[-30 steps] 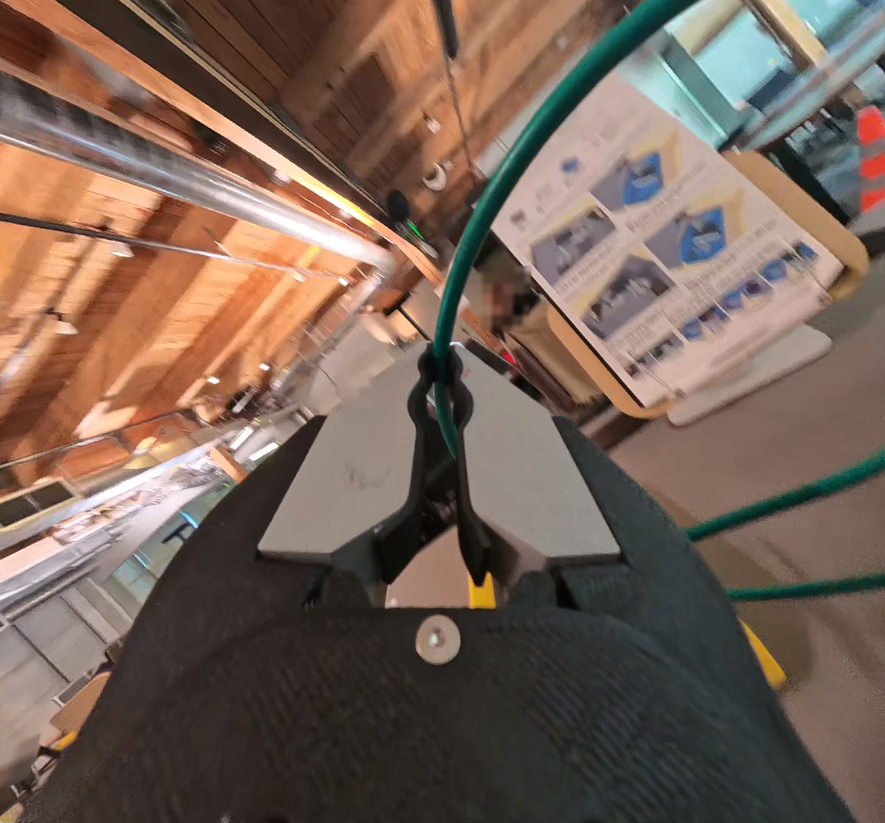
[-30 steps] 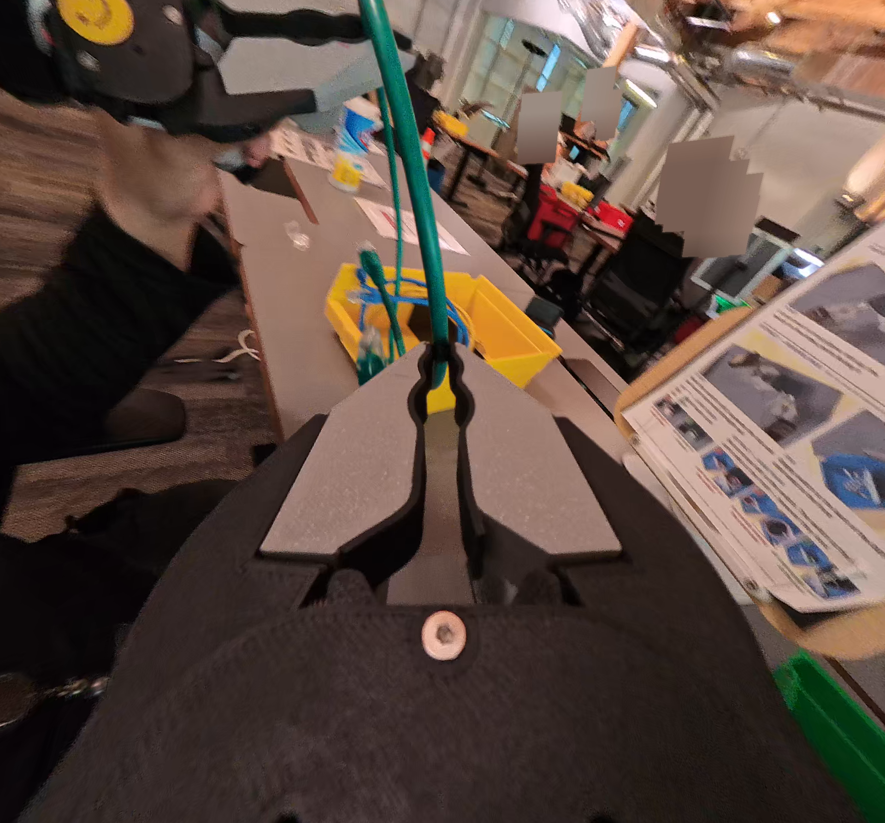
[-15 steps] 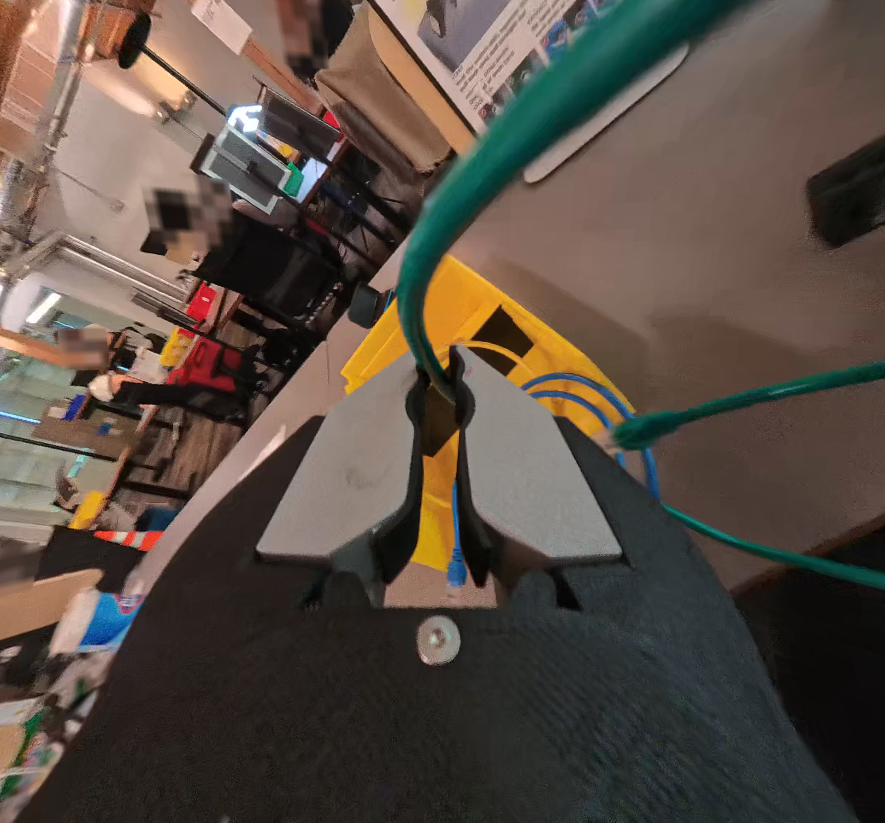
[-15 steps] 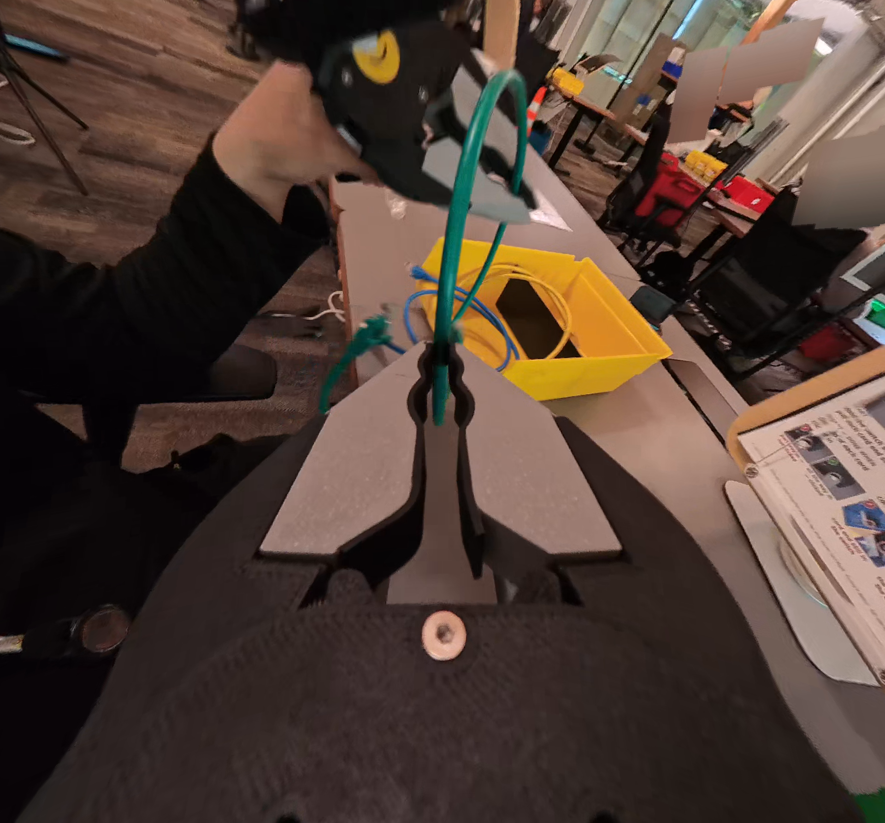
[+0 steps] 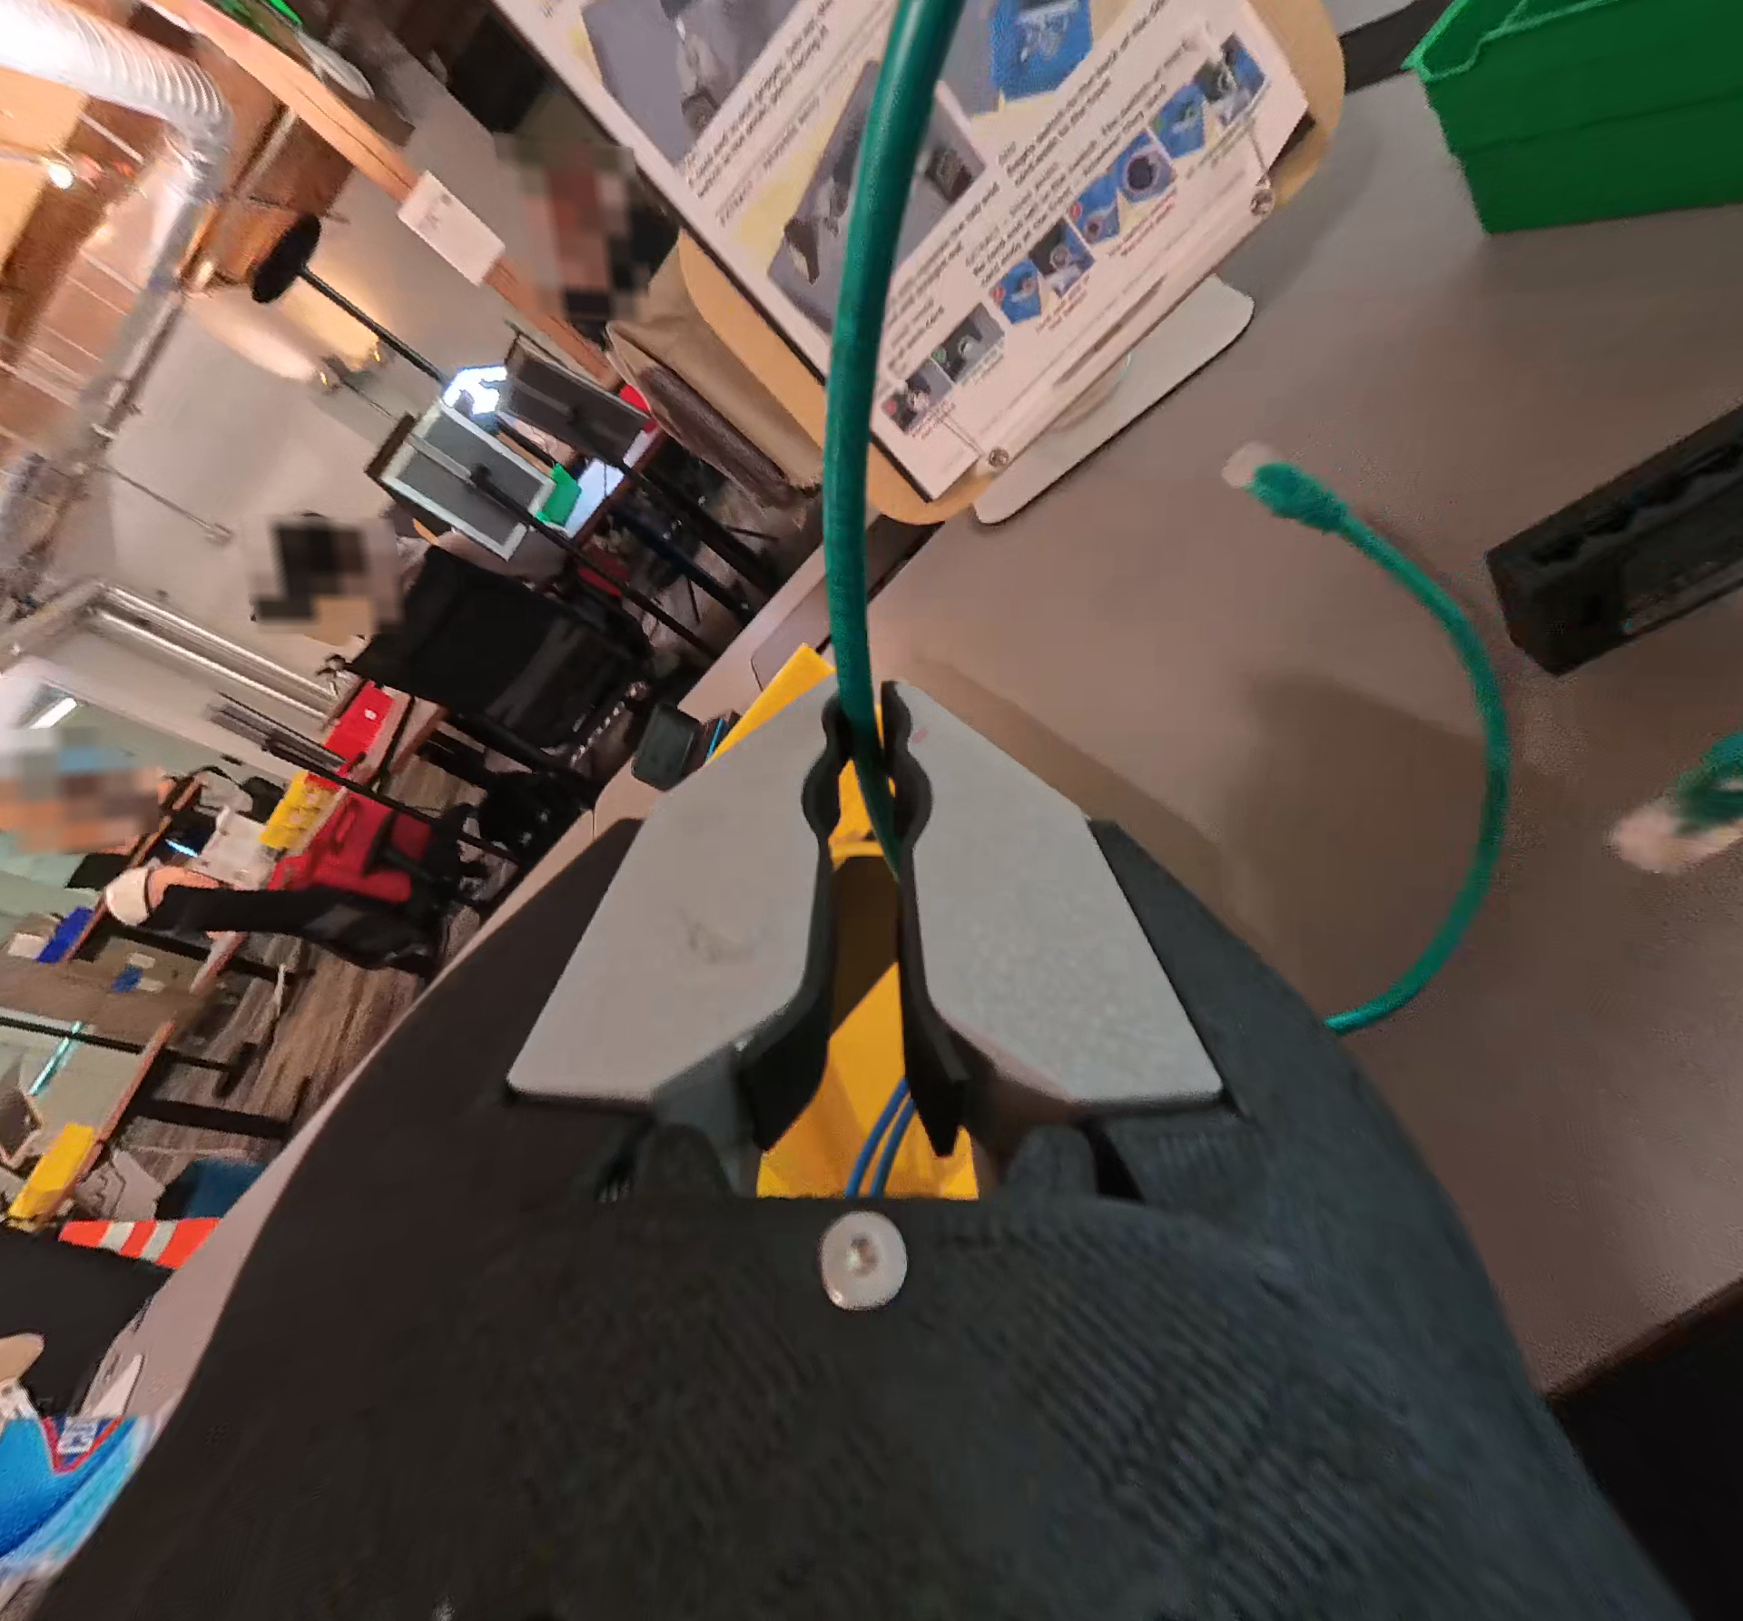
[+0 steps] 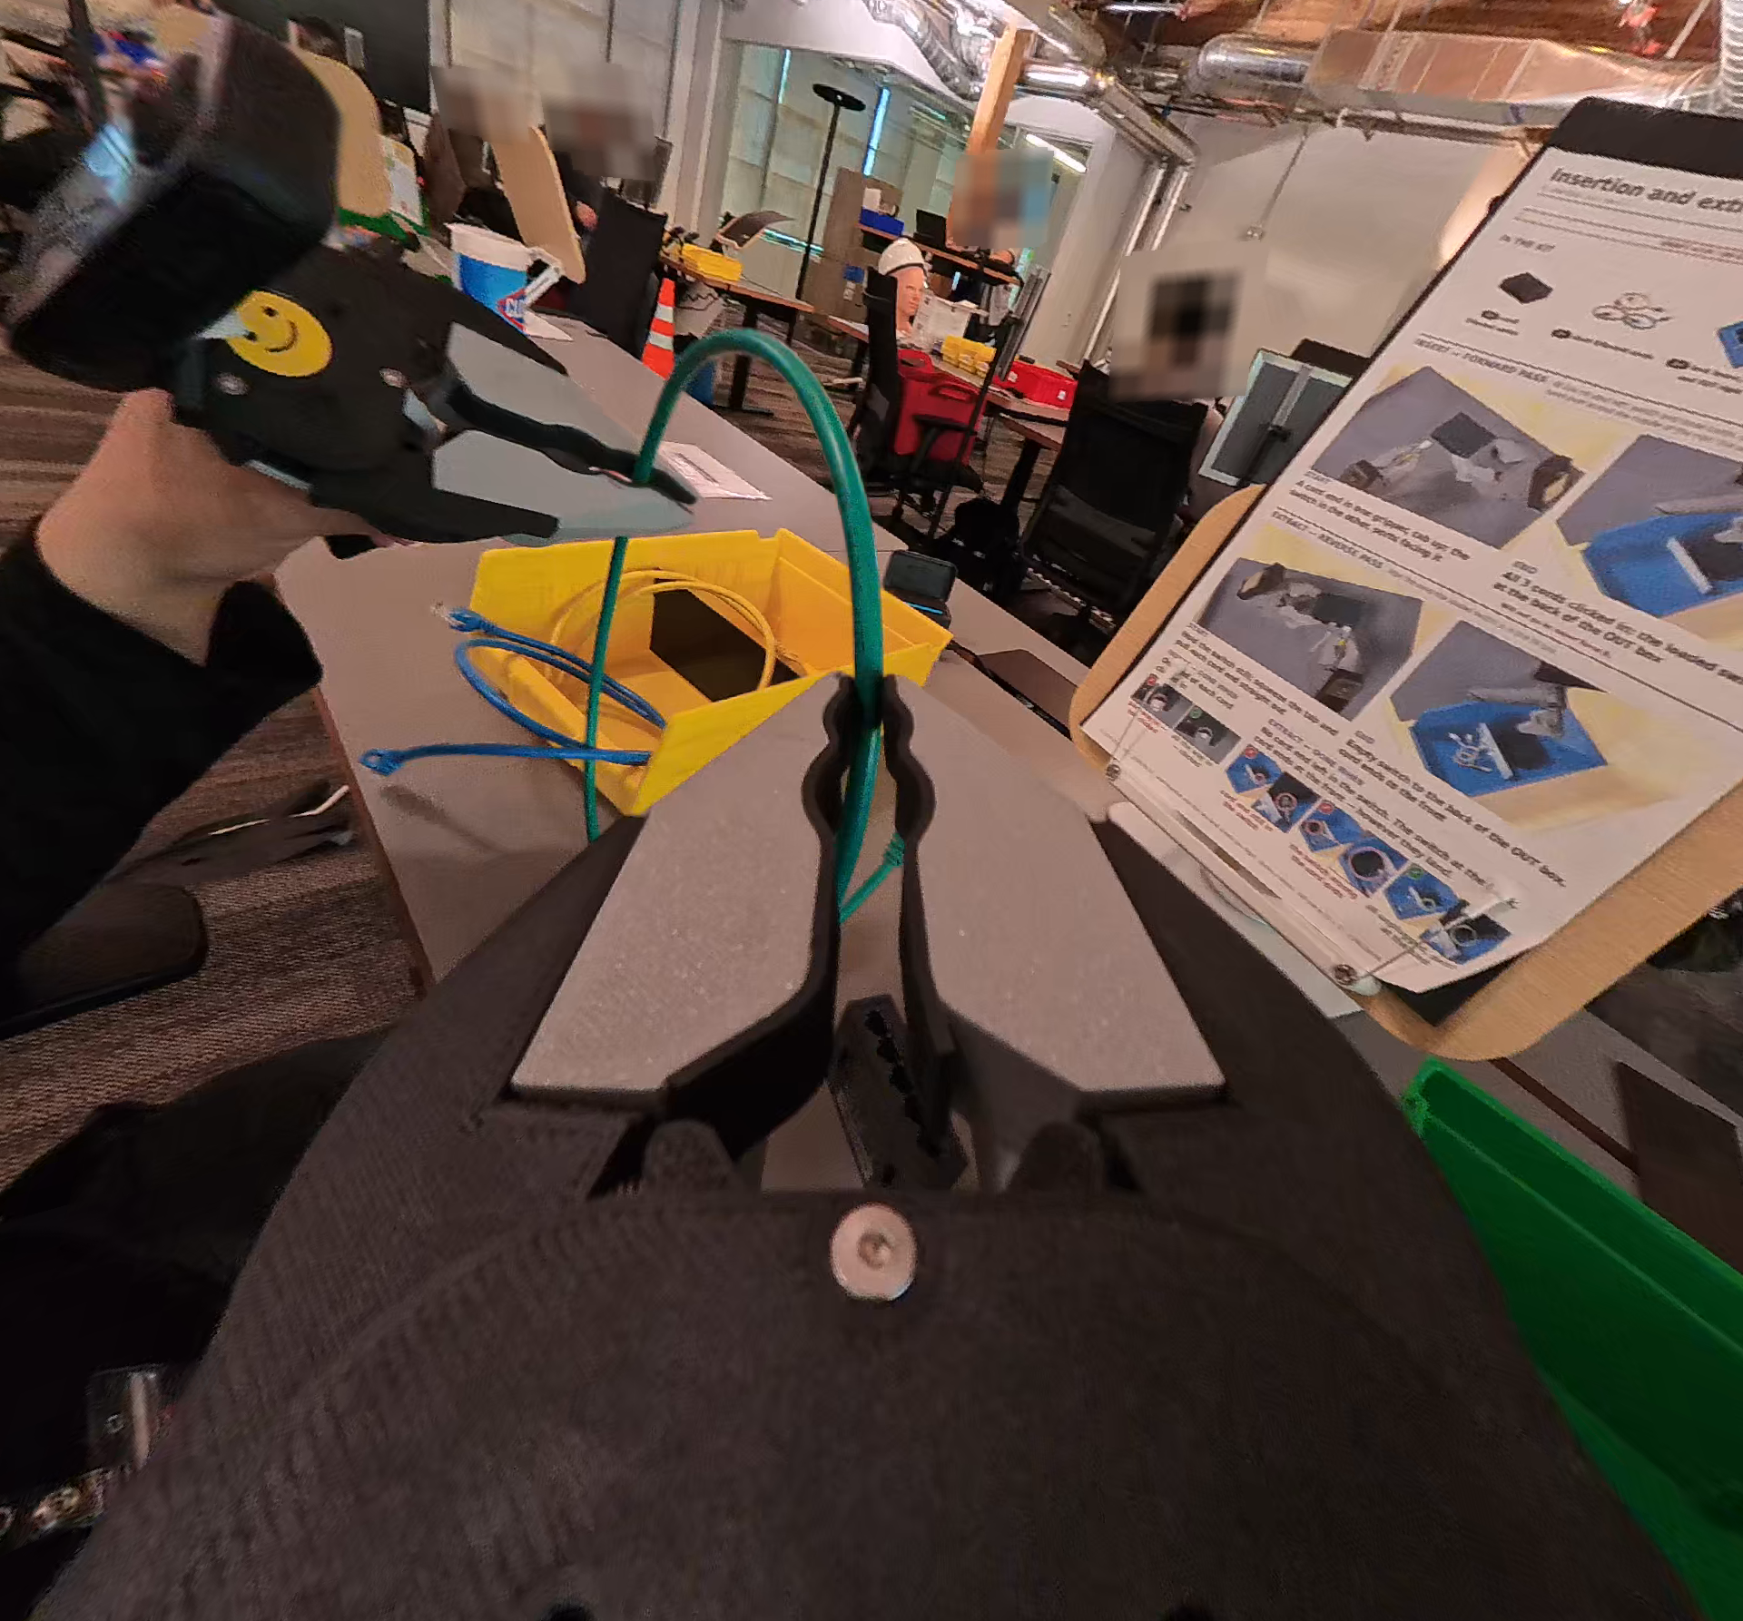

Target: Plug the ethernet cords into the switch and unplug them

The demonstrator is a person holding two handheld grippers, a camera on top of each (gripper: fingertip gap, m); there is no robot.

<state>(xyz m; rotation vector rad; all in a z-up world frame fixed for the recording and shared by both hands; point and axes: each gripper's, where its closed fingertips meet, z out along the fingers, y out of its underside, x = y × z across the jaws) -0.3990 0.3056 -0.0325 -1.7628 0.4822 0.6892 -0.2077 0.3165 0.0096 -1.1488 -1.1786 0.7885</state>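
Observation:
A green ethernet cord (image 5: 849, 350) arcs between my two grippers. My left gripper (image 5: 863, 727) is shut on it at the fingertips. One plug end (image 5: 1269, 482) hangs free above the grey table (image 5: 1179, 680), and a second, blurred plug (image 5: 1688, 812) shows at the right. The black switch (image 5: 1632, 557) lies on the table at the far right. In the right wrist view my right gripper (image 6: 866, 708) is shut on the same cord (image 6: 830, 463), with the left gripper (image 6: 651, 482) up and to the left.
A yellow bin (image 6: 830, 623) on the table holds a yellow cord (image 6: 660, 595); a blue cord (image 6: 528, 708) spills over its front. A poster board on a stand (image 6: 1415, 633) is at the right. A green bin (image 6: 1603, 1293) sits close at the lower right. My right fingertips sit around 20 centimetres from my left ones. My right tips are roughly 20 centimetres from the black switch (image 5: 1632, 557).
My left gripper has swung down from facing the ceiling to facing the table and switch. The cord's loop has tightened into an arc. Both grippers stay shut on it.

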